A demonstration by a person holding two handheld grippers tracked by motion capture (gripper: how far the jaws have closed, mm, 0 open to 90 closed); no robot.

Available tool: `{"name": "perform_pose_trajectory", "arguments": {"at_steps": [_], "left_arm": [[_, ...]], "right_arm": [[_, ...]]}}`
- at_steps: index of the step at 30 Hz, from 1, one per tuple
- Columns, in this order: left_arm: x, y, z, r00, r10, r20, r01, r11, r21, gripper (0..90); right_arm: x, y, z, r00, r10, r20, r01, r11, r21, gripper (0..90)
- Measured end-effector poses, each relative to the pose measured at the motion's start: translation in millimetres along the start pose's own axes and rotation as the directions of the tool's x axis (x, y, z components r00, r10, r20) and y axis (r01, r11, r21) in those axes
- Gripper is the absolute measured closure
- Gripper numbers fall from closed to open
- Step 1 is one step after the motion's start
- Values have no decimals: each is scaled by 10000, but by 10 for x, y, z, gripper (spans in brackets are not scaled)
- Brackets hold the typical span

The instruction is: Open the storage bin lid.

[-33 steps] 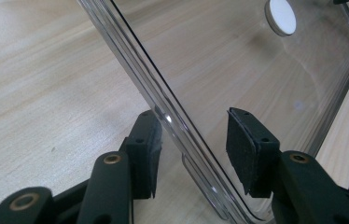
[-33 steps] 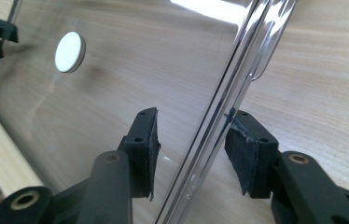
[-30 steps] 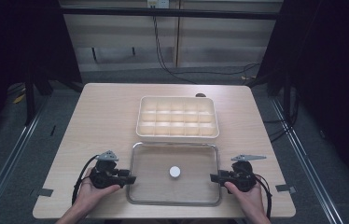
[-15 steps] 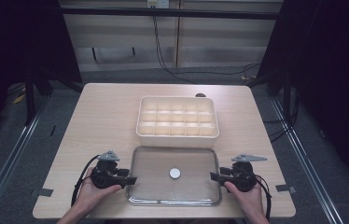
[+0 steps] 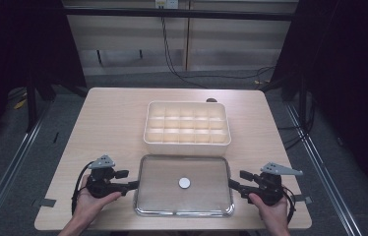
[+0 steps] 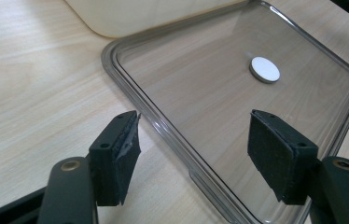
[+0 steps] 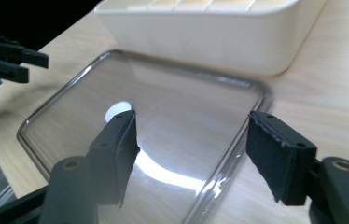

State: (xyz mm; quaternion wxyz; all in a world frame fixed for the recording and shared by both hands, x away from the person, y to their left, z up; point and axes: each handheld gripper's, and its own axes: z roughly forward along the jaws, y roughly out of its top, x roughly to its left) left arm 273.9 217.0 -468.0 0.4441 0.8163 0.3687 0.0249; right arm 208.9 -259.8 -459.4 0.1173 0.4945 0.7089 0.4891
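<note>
I have the clear lid (image 5: 184, 186) lying flat on the desk (image 5: 108, 123), just in front of the white compartment box (image 5: 187, 127), with a small white disc (image 5: 184, 183) at its middle. My left gripper (image 5: 134, 185) sits at one short edge and my right gripper (image 5: 233, 185) at the other. Both sets of fingers have just been opening and now stand apart; the lid's rim runs between each pair, but the pads (image 6: 275, 154) press on nothing.

In the left gripper view the rim (image 6: 163, 126) passes between the fingers, nearer one pad than the other. In the right gripper view the rim (image 7: 228, 161) does the same.

The step, as I judge it, is letting go cleanly. I would draw both hands straight outward, level, so no pad catches the raised rim and drags the lid against the box.
</note>
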Motion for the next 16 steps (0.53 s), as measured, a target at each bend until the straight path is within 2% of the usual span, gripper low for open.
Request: {"name": "perform_pose_trajectory", "arguments": {"at_steps": [3,4,5,6,7,8,11,12,14,16], "left_arm": [[-42,-25,-57,9997,105,-202,-110,9997,-217,328],[-54,-36,-82,9996,134,-242,-140,9996,-258,322],[-58,-45,-111,9996,117,-275,-127,9993,-343,322],[-58,-59,-185,9993,104,-351,-124,9983,-573,317],[-58,-59,-185,9993,104,-351,-124,9983,-573,311],[-43,-74,-264,9983,137,-573,-183,9966,-807,303],[-2,-90,-340,9969,37,-782,-124,9937,-1111,298],[26,-97,-370,9961,-75,-877,-34,9923,-1237,294],[114,-120,-414,9921,-459,-1171,291,9896,-1410,288],[135,-124,-416,9911,-503,-1234,328,9896,-1401,285]], "right_arm": [[11,19,-71,9998,-28,211,32,9999,-165,319],[24,36,-123,9985,-233,501,249,9992,-302,315],[24,36,-123,9985,-233,501,249,9992,-302,315],[35,47,-167,9973,-329,662,365,9979,-533,292],[36,55,-186,9960,-413,794,462,9971,-612,278],[38,62,-210,9946,-448,940,514,9963,-691,275],[10,75,-261,9942,-369,1012,460,9950,-892,273],[-25,78,-309,9917,-281,1257,428,9923,-1162,265],[-65,68,-329,9906,-135,1359,305,9919,-1236,257],[-110,50,-307,9904,-268,1353,406,9941,-1004,229]]}}
